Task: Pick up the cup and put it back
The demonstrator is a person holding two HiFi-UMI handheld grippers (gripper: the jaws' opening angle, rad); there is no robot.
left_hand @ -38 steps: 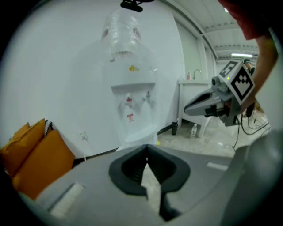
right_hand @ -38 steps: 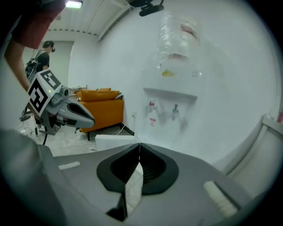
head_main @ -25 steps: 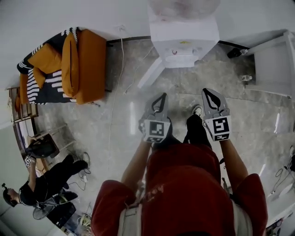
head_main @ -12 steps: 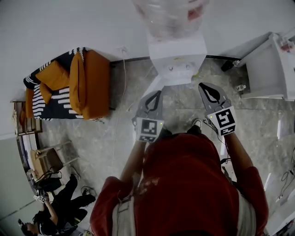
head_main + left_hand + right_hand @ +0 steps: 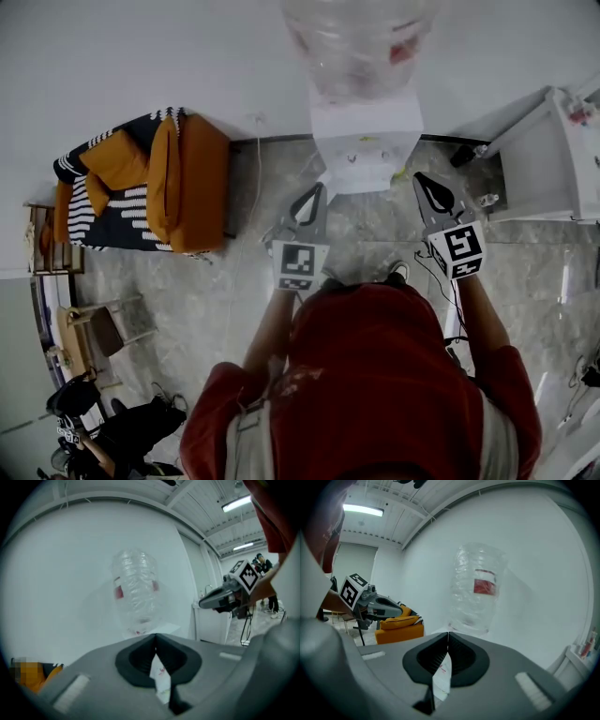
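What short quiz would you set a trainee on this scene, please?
1. True or false: the left tongs and the right tongs both have their jaws together, with nothing held between them.
2. What stands on top of the white dispenser? A) a clear water bottle B) a kettle C) a cardboard box
3. Fill in: the orange sofa stands by the wall on the person's ____ side.

Key: 1 true; 2 A; 3 left.
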